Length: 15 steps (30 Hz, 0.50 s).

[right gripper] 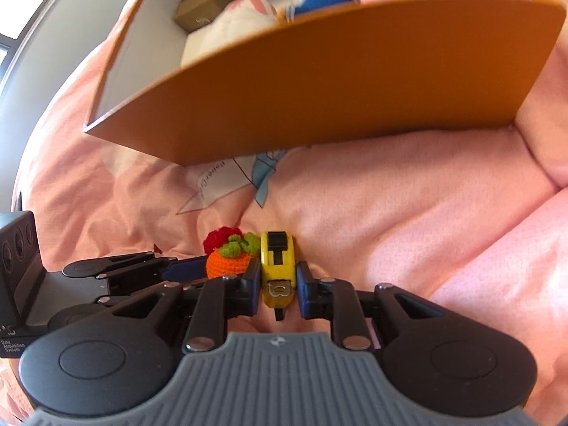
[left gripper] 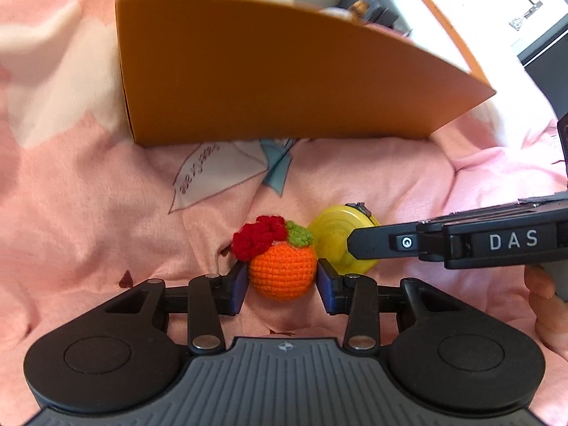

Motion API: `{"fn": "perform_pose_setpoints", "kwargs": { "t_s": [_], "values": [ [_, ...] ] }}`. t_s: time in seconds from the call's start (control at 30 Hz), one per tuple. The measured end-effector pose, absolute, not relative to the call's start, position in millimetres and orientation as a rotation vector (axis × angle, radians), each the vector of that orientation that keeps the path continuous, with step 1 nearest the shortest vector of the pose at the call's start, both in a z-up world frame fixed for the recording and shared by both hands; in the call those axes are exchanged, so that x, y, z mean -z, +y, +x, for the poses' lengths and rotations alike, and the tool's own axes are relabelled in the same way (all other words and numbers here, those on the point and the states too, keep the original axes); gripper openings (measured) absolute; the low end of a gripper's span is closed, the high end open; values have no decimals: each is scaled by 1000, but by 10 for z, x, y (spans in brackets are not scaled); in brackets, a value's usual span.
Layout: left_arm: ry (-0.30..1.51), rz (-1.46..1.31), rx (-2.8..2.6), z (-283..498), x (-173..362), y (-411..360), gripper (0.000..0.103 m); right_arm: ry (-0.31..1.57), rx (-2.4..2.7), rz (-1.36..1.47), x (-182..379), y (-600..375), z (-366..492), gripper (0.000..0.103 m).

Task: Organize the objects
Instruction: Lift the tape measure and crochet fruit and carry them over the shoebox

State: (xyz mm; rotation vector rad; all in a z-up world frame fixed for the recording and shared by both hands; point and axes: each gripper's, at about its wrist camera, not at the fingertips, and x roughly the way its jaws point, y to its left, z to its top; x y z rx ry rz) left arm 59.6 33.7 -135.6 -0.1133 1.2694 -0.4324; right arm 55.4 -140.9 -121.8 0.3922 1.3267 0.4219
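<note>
Left wrist: left tongs (left gripper: 282,280) straddle the crocheted orange (left gripper: 283,272) on the pink bedsheet (left gripper: 106,213), pads just off it, spread.

Right wrist: right tongs (right gripper: 278,282) pinch the yellow tape measure (right gripper: 278,266), long axis along fingers; orange box (right gripper: 319,99) ahead.

Seen from my left-hand camera, white capitals reading "DAS" stand on the black side of my right gripper (left gripper: 349,245), which reaches in from the right edge. From my right-hand camera, small white print on the black body of my left gripper (right gripper: 227,266), low at the left edge, reads "Data Acquisition System". A pale paper-crane print on the pink bedding (left gripper: 106,213) carries a line of dark script, running sideways, that appears to read "Paper Crane", though the letters are small and blurred in both views.
</note>
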Motion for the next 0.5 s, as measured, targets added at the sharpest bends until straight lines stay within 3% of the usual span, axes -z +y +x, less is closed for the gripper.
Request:
{"fn": "perform_pose_setpoints", "kwargs": {
  "t_s": [0.5],
  "values": [
    [1033, -88, 469, 746, 328, 177, 46, 1054, -478, 305, 274, -1678, 540, 21]
  ]
}}
